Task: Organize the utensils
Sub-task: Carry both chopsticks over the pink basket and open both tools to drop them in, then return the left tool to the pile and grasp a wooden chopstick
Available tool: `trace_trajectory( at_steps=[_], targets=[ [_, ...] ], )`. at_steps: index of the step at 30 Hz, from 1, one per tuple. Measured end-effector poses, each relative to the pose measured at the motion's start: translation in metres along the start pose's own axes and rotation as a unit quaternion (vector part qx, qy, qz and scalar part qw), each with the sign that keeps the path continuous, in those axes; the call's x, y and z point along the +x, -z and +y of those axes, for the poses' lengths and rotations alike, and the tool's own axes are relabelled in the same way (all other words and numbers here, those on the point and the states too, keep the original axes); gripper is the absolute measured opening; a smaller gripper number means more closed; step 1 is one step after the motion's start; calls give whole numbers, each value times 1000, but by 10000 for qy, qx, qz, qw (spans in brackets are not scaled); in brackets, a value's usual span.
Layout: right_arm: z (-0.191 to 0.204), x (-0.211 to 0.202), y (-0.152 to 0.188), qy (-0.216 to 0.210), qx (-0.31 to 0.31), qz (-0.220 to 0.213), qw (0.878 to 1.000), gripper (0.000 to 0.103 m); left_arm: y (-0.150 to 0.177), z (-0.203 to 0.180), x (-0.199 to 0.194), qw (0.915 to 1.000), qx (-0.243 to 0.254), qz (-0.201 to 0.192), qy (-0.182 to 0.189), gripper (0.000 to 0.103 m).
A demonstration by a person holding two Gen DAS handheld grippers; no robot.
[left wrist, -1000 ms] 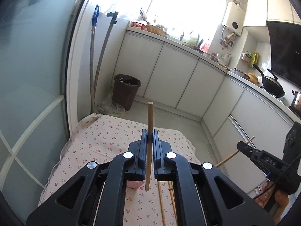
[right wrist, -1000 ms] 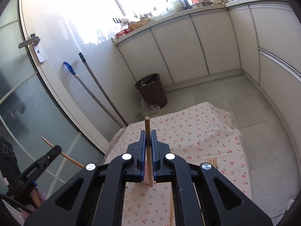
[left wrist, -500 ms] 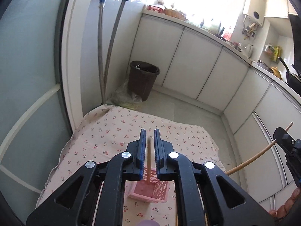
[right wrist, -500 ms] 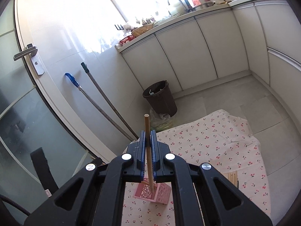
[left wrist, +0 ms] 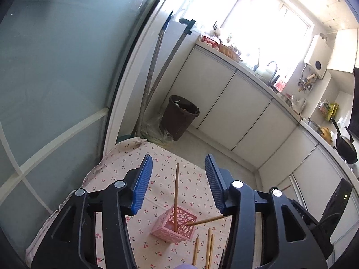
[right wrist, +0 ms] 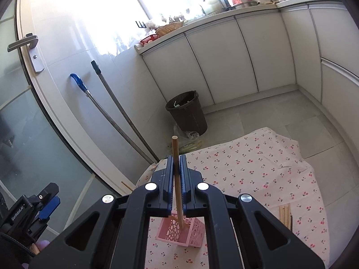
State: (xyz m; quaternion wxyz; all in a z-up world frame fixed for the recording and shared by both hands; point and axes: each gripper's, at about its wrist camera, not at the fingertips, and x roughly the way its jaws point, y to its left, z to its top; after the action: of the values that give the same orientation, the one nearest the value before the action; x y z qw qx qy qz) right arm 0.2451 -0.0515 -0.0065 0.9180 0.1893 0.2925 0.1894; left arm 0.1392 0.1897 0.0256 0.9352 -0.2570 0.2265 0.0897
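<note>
Our left gripper (left wrist: 178, 185) had just been opening, its jaws standing apart with nothing pressed between them; ahead and below it a chopstick (left wrist: 176, 196) stood upright in the pink basket (left wrist: 174, 226) on the cherry-print bench (left wrist: 112, 170). Our right gripper (right wrist: 176, 177) was clamped on a second chopstick (right wrist: 177, 179), whose lower end reached into that basket directly beneath it. Loose chopsticks (left wrist: 208, 246) lay just beside the basket

My chopstick (right wrist: 176, 170) is pale matt wood; the basket (left wrist: 174, 226) is pink perforated plastic, on soft cherry-print cloth (right wrist: 258, 163). My hand-held gripper's (left wrist: 178, 183) pads are ribbed blue, on smooth black plastic.
</note>
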Motion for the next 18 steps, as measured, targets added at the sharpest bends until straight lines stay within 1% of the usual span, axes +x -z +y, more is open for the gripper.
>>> trace_trajectory(
  at_steps=[3, 6, 8, 10, 12, 13, 15, 18],
  targets=[
    [3, 9, 9, 19, -20, 247, 9997, 15, 10, -11, 9, 9994, 252, 246, -55, 47],
    [12, 2, 17, 225, -359, 297, 9987, 23, 22, -25, 15, 9970, 634, 425, -94, 48],
    [14, -10, 22, 338, -506, 240, 9979, 38, 31, -34, 16, 9950, 880, 450, -120, 50],
    [12, -21, 28, 482, -574, 232, 9969, 42, 39, -40, 14, 9932, 1051, 487, -101, 55],
    [7, -30, 34, 594, -646, 265, 9958, 43, 45, -45, 11, 9917, 1184, 496, -117, 63],
    [4, -35, 37, 698, -699, 278, 9947, 45, 49, -48, 10, 9903, 1287, 509, -149, 65],
    [-2, -44, 42, 891, -789, 265, 9925, 48, 58, -53, 9, 9870, 1491, 544, -253, 73],
    [-12, -59, 48, 1157, -909, 213, 9889, 52, 69, -56, 10, 9840, 1647, 597, -335, 75]
  ],
)
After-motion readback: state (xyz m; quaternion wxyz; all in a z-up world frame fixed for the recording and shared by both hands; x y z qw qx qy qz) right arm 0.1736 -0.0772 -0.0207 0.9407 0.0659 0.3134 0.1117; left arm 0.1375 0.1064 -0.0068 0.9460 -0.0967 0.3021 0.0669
